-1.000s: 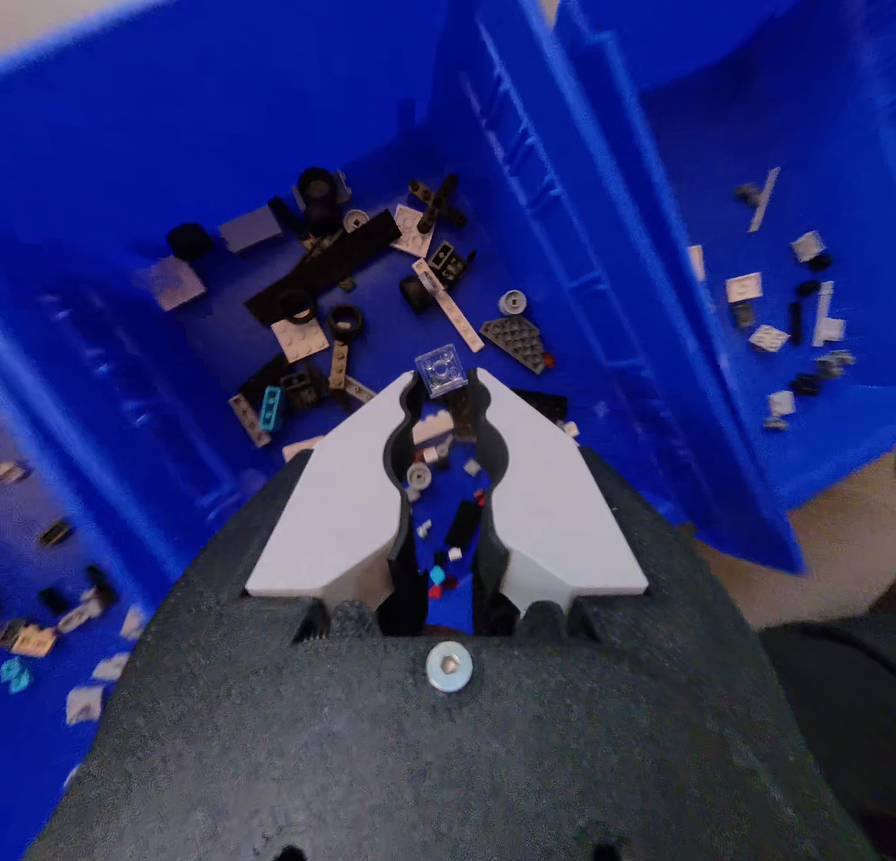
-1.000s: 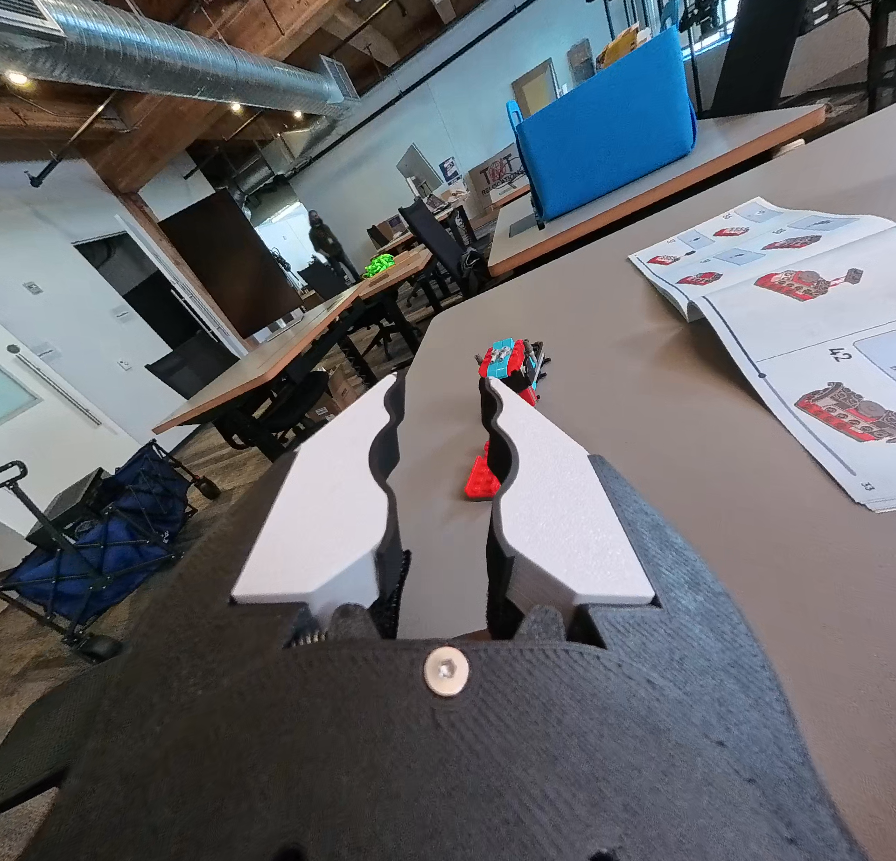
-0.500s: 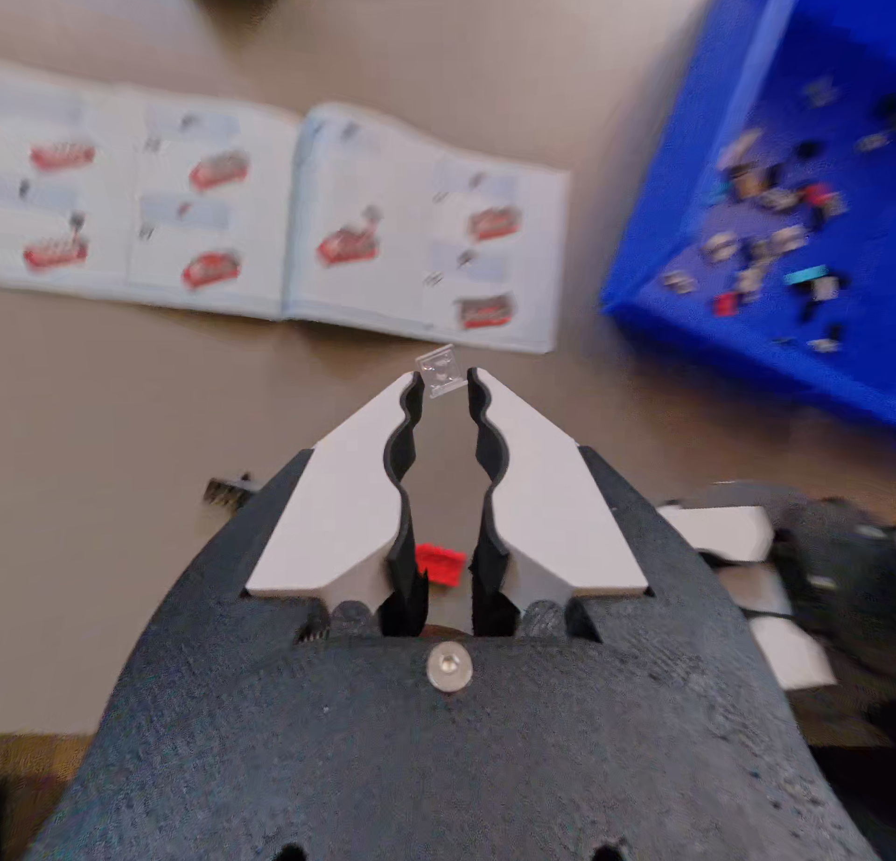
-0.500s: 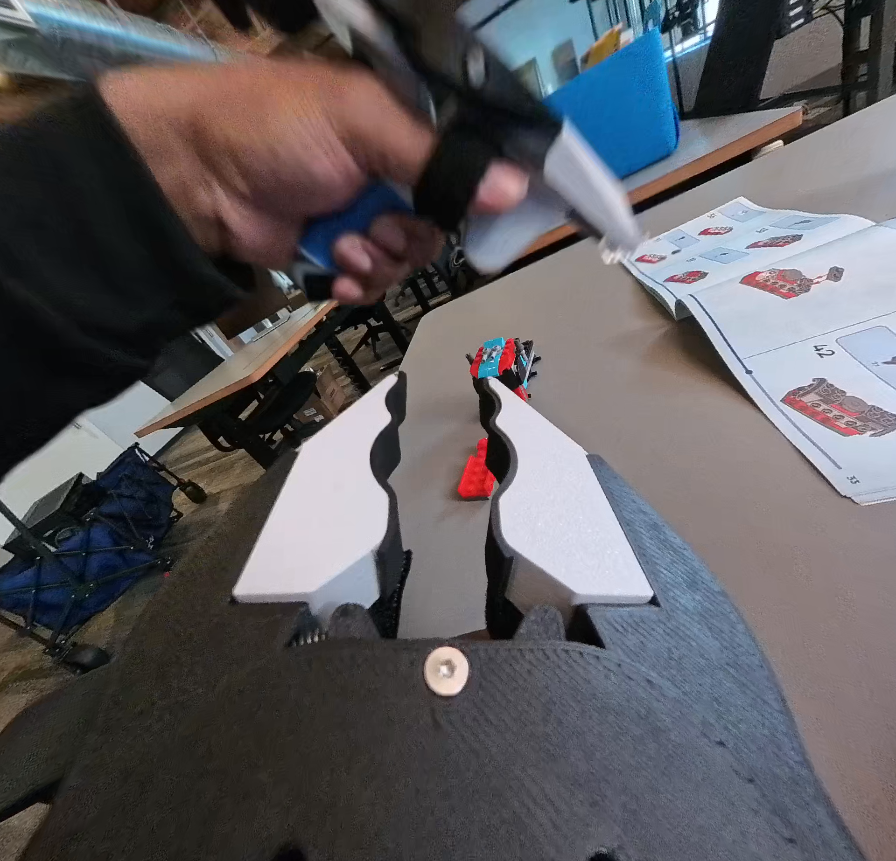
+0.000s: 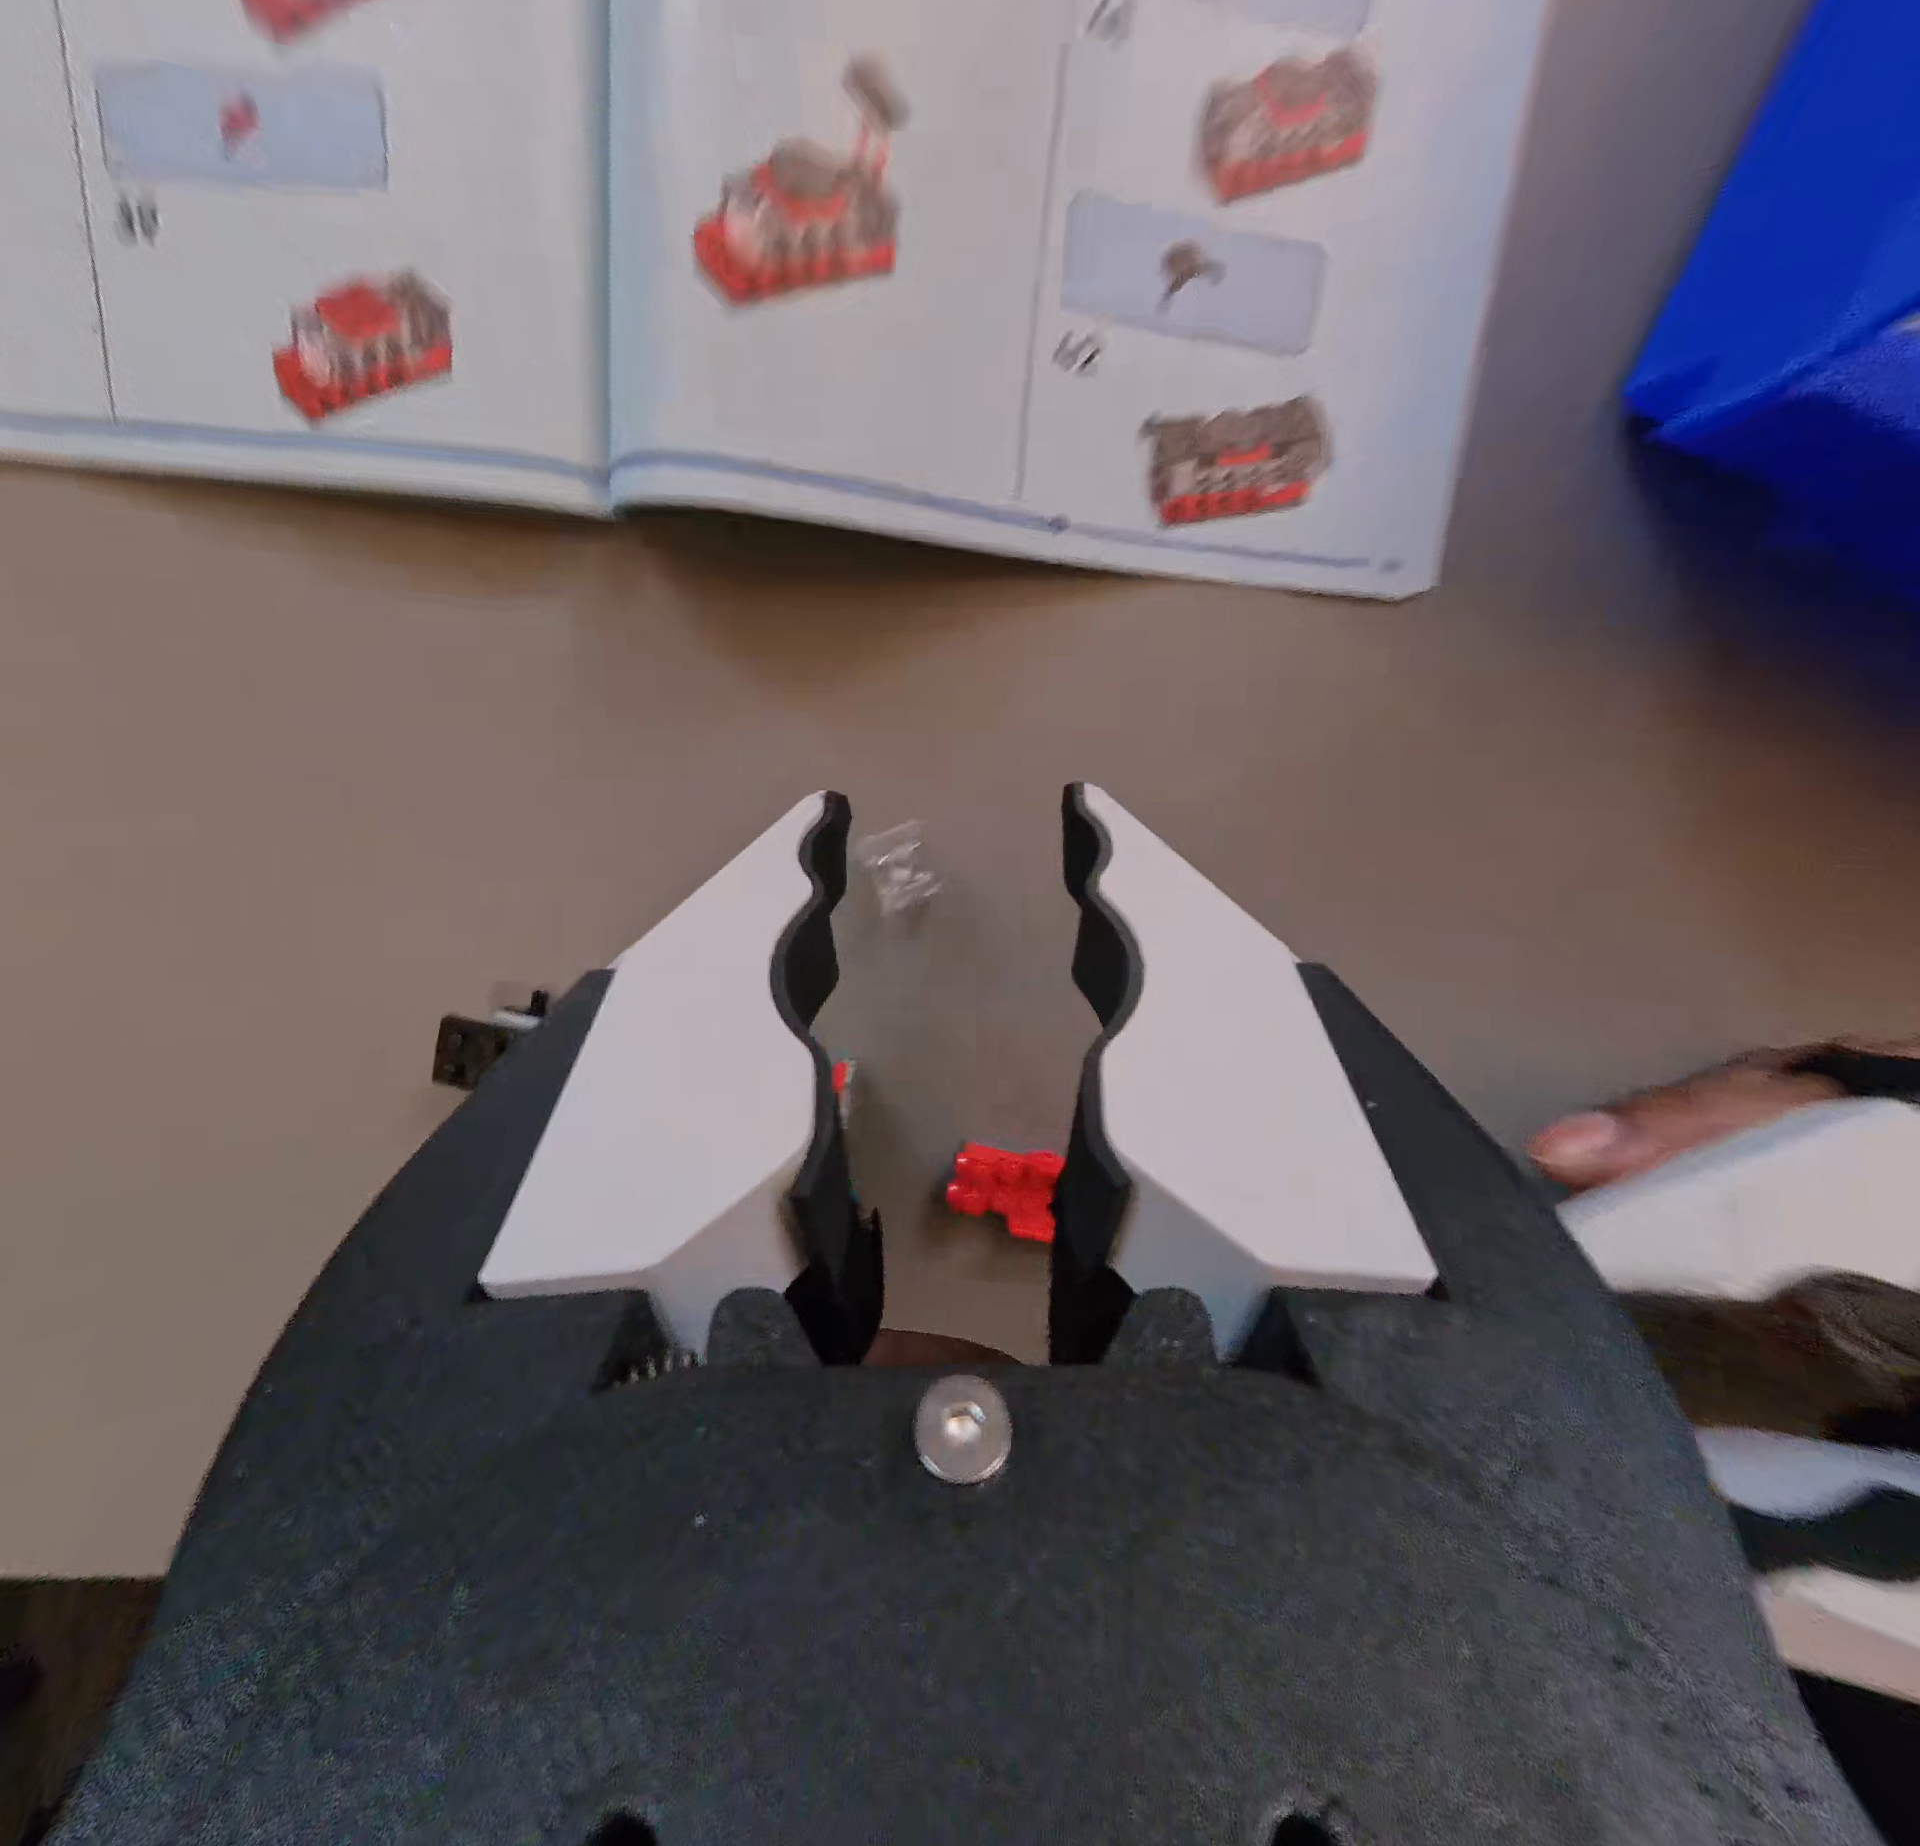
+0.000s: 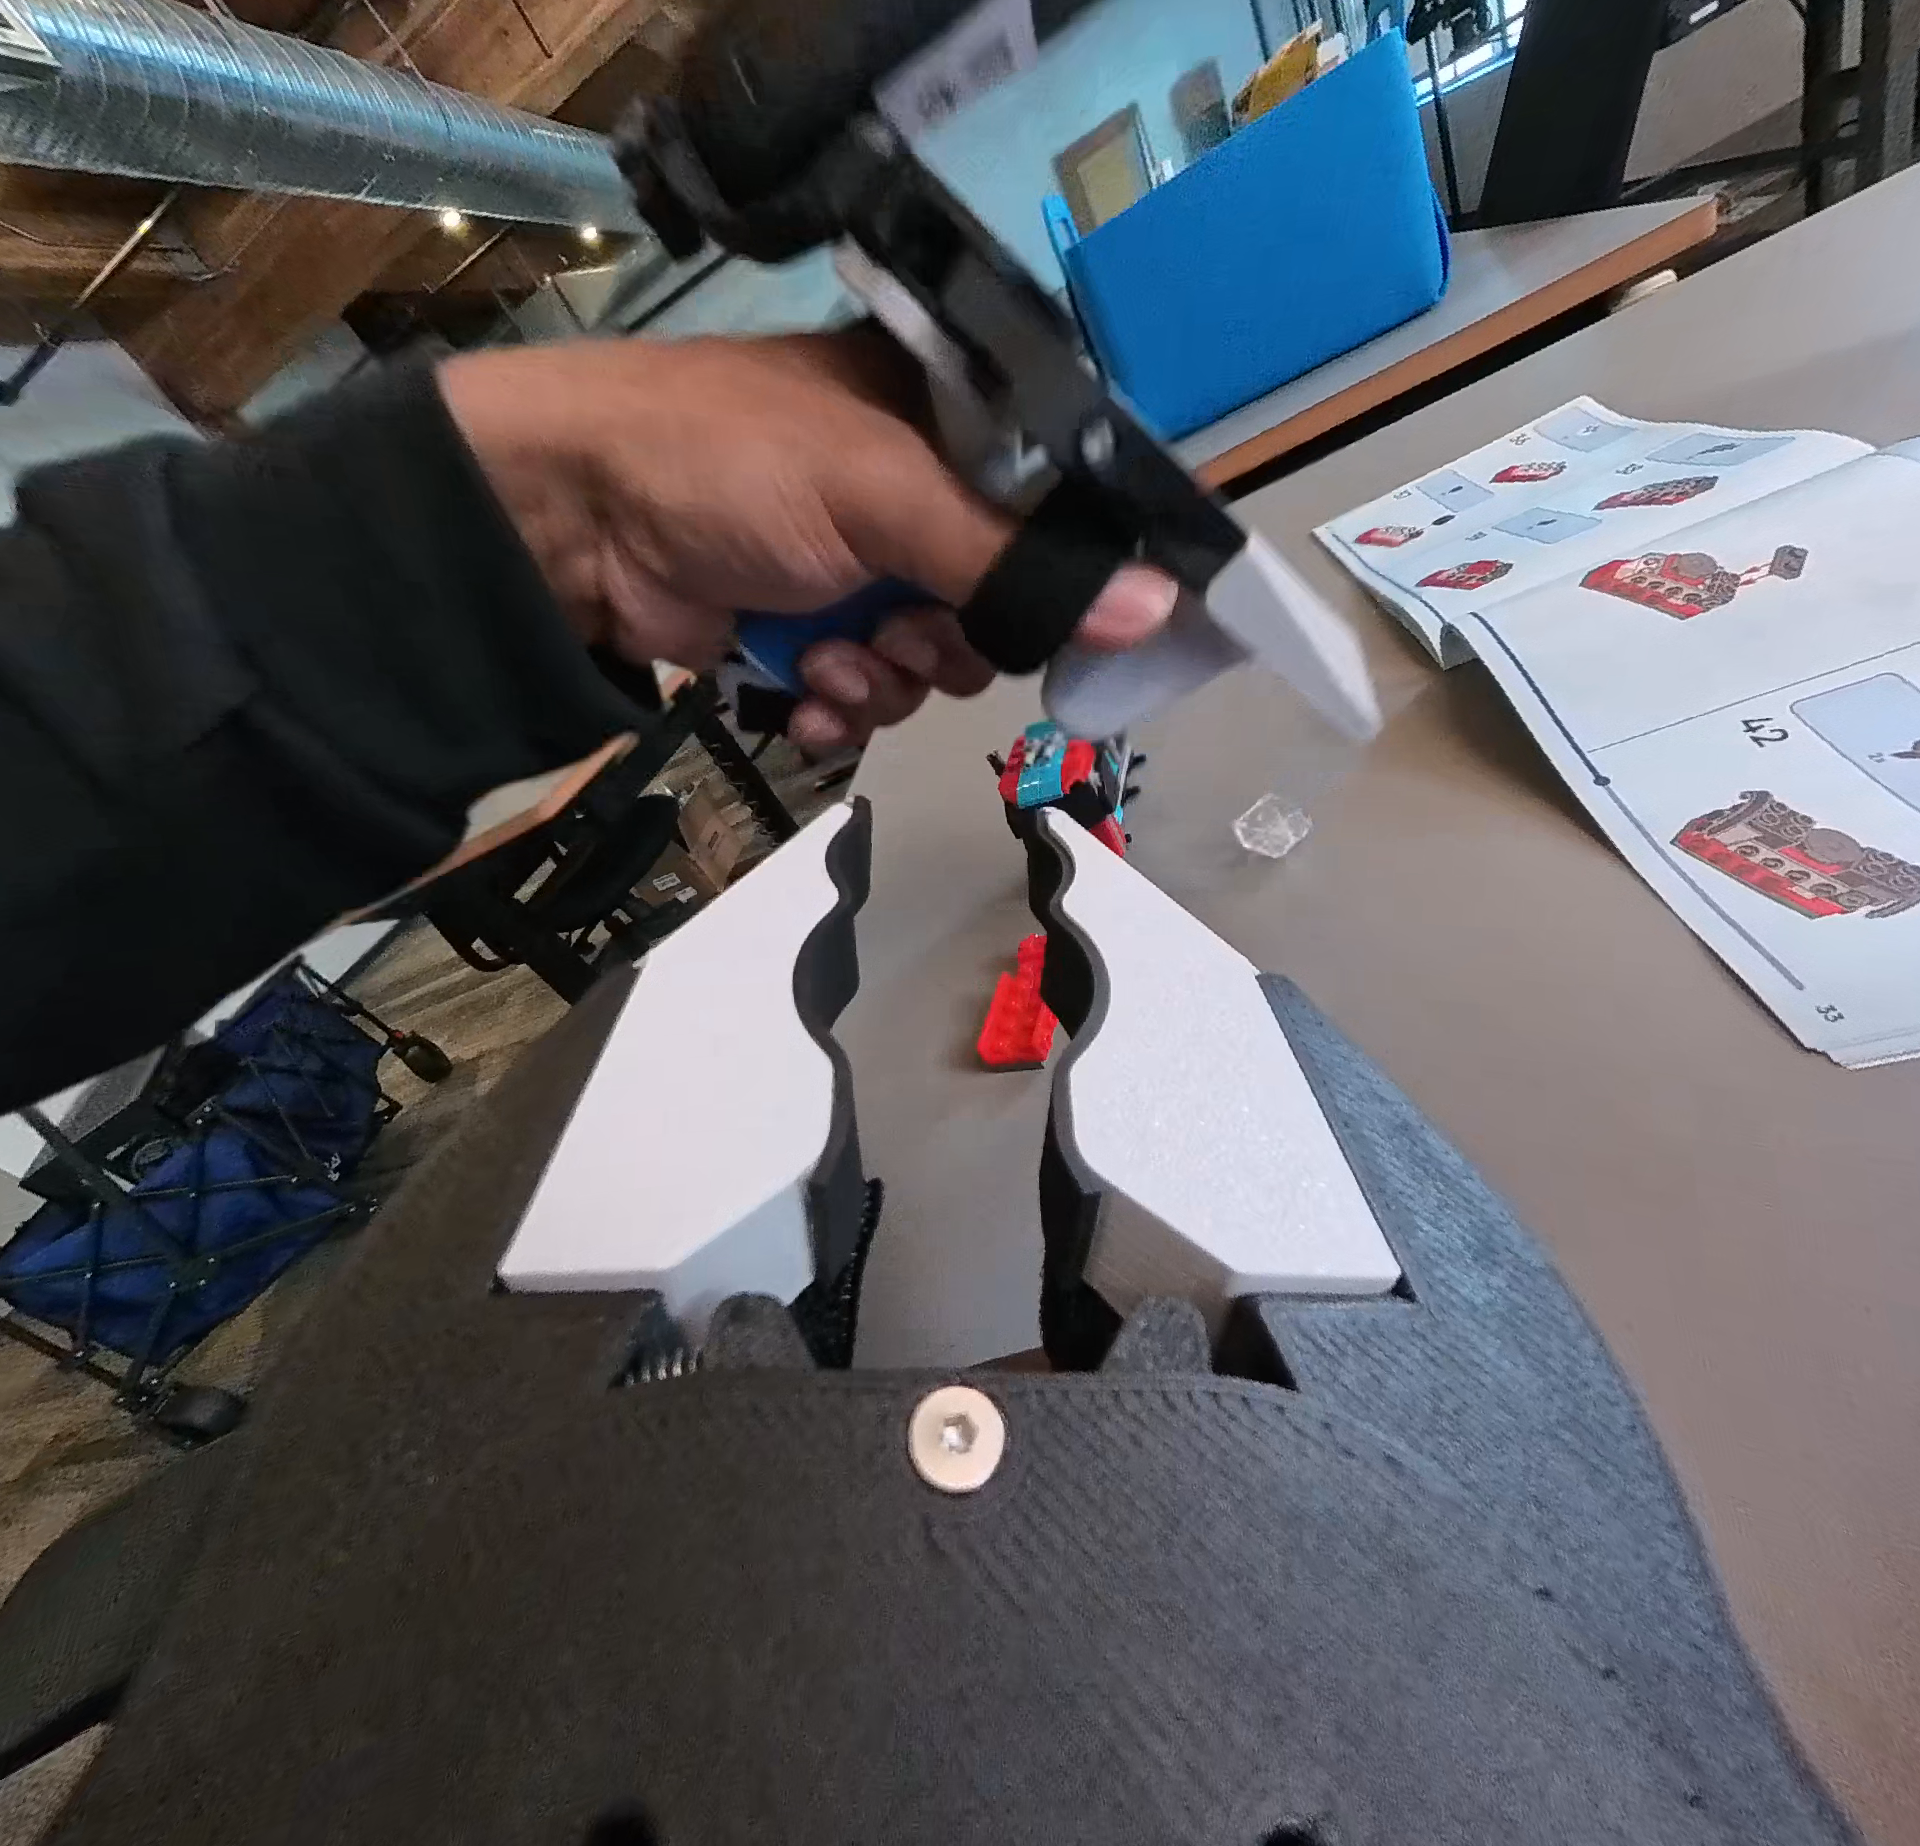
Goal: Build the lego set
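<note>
My left gripper (image 5: 945,809) is open above the brown table. A small clear lego piece (image 5: 902,877) is loose between its fingertips, blurred and not gripped. In the right wrist view the clear piece (image 6: 1270,822) is at the table surface just below the left gripper (image 6: 1340,705), which a hand holds. My right gripper (image 6: 951,820) is open and empty, low over the table. A red plate (image 6: 1013,1022) lies beside its right finger, and it also shows in the left wrist view (image 5: 1003,1188). A partly built red and teal model (image 6: 1060,783) sits beyond the fingertips.
The open instruction booklet (image 5: 727,238) lies ahead of the left gripper, and it also shows in the right wrist view (image 6: 1714,716). A blue parts bin (image 5: 1829,321) stands at the right. A small black piece (image 5: 468,1048) lies left of the left gripper. The right gripper (image 5: 1714,1214) is at the right edge. The red plate (image 6: 1013,1022) is about 10 centimetres from my right fingertips.
My left gripper carried the clear piece from the blue bin over to the table in front of the booklet, then opened and let it go. The right gripper has stayed put.
</note>
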{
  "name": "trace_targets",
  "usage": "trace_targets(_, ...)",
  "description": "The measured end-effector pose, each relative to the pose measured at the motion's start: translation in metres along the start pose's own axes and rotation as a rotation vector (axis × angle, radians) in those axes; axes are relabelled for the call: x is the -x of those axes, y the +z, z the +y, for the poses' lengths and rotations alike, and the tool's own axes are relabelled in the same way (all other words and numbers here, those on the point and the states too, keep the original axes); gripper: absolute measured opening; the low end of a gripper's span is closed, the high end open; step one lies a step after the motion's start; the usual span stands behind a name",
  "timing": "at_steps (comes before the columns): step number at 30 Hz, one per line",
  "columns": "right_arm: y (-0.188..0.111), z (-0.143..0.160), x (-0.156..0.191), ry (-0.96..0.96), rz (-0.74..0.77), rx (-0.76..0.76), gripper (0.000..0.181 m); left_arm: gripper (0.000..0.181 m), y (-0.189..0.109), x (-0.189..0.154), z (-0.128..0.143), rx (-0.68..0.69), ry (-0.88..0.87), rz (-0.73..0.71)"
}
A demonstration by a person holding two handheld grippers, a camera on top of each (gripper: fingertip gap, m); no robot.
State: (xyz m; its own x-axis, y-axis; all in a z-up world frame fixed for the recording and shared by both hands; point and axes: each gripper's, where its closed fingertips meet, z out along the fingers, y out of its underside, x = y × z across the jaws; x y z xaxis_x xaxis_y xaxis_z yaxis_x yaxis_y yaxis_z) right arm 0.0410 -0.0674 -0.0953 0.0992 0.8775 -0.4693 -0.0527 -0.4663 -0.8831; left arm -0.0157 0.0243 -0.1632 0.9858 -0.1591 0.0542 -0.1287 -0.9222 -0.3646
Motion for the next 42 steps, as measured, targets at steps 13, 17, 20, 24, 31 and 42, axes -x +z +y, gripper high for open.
trace_targets(13, 0.002, 0.001, 0.000, 0.008, -0.005, 0.010, 0.029, 0.042, -0.059, -0.351, -0.156, -0.198, 0.825, 0.279)
trace_targets(17, 0.001, 0.001, 0.001, 0.009, -0.015, 0.012, 0.030, 0.041, 0.004, -0.431, -0.173, -0.121, 1.116, 0.172)
trace_targets(20, 0.000, 0.001, 0.002, 0.005, -0.023, 0.014, 0.030, 0.040, 0.059, -0.449, -0.186, -0.021, 1.268, 0.013)
trace_targets(24, 0.000, 0.003, 0.004, 0.009, -0.038, 0.026, 0.030, 0.037, 0.099, -0.445, -0.215, 0.034, 1.411, -0.224)
trace_targets(31, -0.001, 0.005, 0.004, 0.012, -0.054, 0.048, 0.030, 0.032, 0.116, -0.450, -0.213, 0.153, 1.497, -0.275)
trace_targets(42, -0.002, 0.005, 0.003, 0.020, -0.060, 0.053, 0.029, 0.035, 0.134, -0.440, -0.221, 0.172, 1.540, -0.394)
